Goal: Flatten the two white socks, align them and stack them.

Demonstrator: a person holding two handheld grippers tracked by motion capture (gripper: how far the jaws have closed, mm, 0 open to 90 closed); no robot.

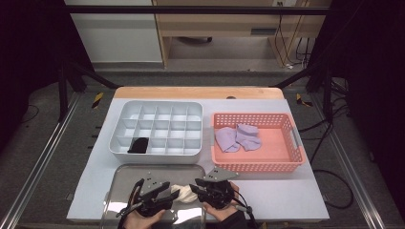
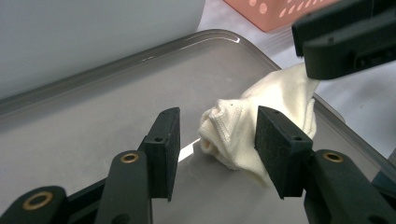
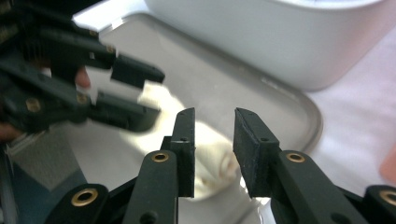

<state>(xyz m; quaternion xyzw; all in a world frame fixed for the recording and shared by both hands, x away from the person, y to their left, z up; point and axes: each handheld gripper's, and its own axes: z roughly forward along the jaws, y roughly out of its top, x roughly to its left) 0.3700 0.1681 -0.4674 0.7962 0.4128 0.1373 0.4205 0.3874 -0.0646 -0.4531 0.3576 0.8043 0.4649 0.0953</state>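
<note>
A cream sock [image 1: 186, 193] lies bunched on the right part of a grey metal tray [image 1: 143, 171] at the table's front edge. In the left gripper view my left gripper [image 2: 217, 135] stands open around one end of the sock [image 2: 261, 116]; the right pad is close against the cloth, the left pad is clear of it. My right gripper [image 3: 214, 123] is open above the sock's [image 3: 210, 156] other end, near the tray's rim [image 3: 299, 100]. Both grippers [image 1: 174, 194] [image 1: 195, 187] point toward each other over the sock.
Behind the tray stands a white compartment box [image 1: 157, 109] with a black sock [image 1: 138, 145] in a front-left cell. To its right is a pink basket [image 1: 286, 164] holding two lilac socks [image 1: 237, 137]. Bare white table surface lies to the right of the tray.
</note>
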